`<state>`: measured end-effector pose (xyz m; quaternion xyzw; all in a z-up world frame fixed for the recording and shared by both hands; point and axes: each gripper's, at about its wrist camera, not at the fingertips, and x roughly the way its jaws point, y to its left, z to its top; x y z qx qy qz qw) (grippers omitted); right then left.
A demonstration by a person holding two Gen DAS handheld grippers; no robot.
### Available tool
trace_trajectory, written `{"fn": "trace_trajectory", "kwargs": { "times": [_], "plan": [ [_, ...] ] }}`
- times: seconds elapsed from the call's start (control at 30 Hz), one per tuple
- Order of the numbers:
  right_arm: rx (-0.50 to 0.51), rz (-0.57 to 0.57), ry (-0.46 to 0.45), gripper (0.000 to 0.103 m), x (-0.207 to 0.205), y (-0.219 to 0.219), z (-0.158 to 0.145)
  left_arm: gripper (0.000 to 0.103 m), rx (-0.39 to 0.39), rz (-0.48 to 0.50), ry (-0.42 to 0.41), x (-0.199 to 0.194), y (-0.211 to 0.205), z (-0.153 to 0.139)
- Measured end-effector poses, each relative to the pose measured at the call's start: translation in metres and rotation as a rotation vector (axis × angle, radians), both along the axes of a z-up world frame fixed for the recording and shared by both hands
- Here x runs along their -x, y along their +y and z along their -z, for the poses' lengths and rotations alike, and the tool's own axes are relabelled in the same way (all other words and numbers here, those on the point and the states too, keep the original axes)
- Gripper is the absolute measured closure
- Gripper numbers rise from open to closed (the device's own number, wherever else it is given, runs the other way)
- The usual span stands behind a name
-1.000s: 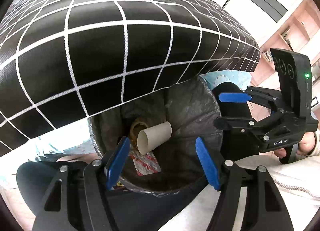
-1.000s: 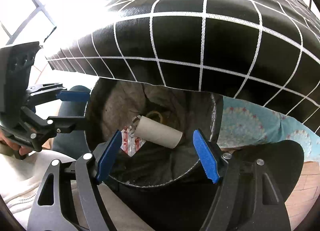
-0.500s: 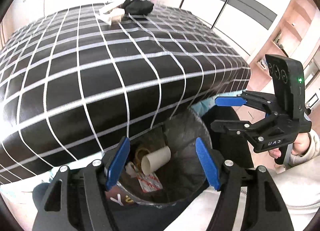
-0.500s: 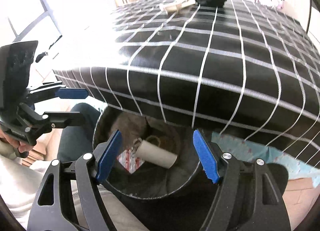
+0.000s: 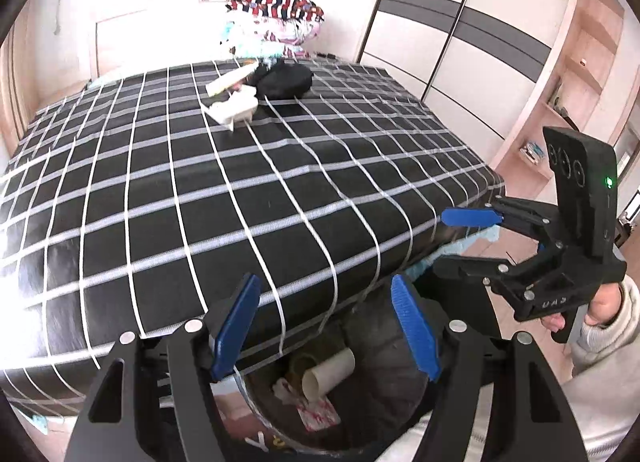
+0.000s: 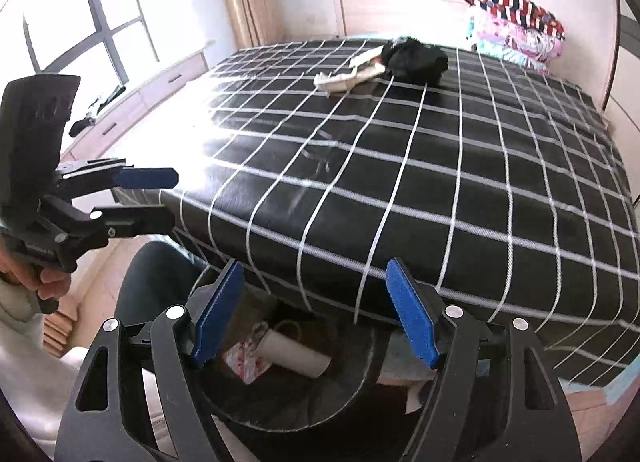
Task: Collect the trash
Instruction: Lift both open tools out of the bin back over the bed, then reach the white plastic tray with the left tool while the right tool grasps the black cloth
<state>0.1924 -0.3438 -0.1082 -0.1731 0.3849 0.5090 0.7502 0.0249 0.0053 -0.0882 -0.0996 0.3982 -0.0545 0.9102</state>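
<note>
A black trash bin point(image 5: 384, 346) point(image 6: 360, 366) stands at the foot of the bed and holds a cardboard tube point(image 5: 330, 374) point(image 6: 294, 354) and a red-white wrapper point(image 5: 318, 416) point(image 6: 244, 360). White paper trash point(image 5: 234, 107) point(image 6: 348, 77) lies far up the bed next to a black garment point(image 5: 286, 81) point(image 6: 418, 59). My left gripper point(image 5: 326, 328) is open and empty above the bin; it also shows in the right wrist view point(image 6: 148, 197). My right gripper point(image 6: 314, 312) is open and empty; it also shows in the left wrist view point(image 5: 468, 242).
The bed point(image 5: 200, 197) has a black cover with a white grid. Folded bedding point(image 5: 276, 19) point(image 6: 516, 27) is stacked at the headboard. A wardrobe point(image 5: 472, 25) and wooden shelves point(image 5: 568, 73) are at the right. A window point(image 6: 80, 21) and low drawers point(image 6: 132, 109) are at the left.
Both grippers have lifted and tilted up from the bin, so the bed top and the white paper trash have come into view. Both stay open and empty.
</note>
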Motion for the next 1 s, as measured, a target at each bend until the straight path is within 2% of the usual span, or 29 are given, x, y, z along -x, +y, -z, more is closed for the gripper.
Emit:
{"fn": "trace_trajectory", "kwargs": {
  "times": [0.17,0.47,1.0],
  "plan": [
    [-0.019,0.011,-0.030,0.030,-0.010,0.007,-0.011,0.037,-0.016,-0.019,-0.048,-0.019,0.007,-0.014],
    [-0.063,0.037,-0.072,0.030,-0.039,0.026,-0.030,0.037,-0.021,-0.080,-0.062,-0.059,0.025,-0.023],
    [-0.101,0.081,-0.105,0.030,-0.088,0.064,-0.046,0.037,0.005,-0.201,-0.043,-0.128,0.058,-0.011]
  ]
}}
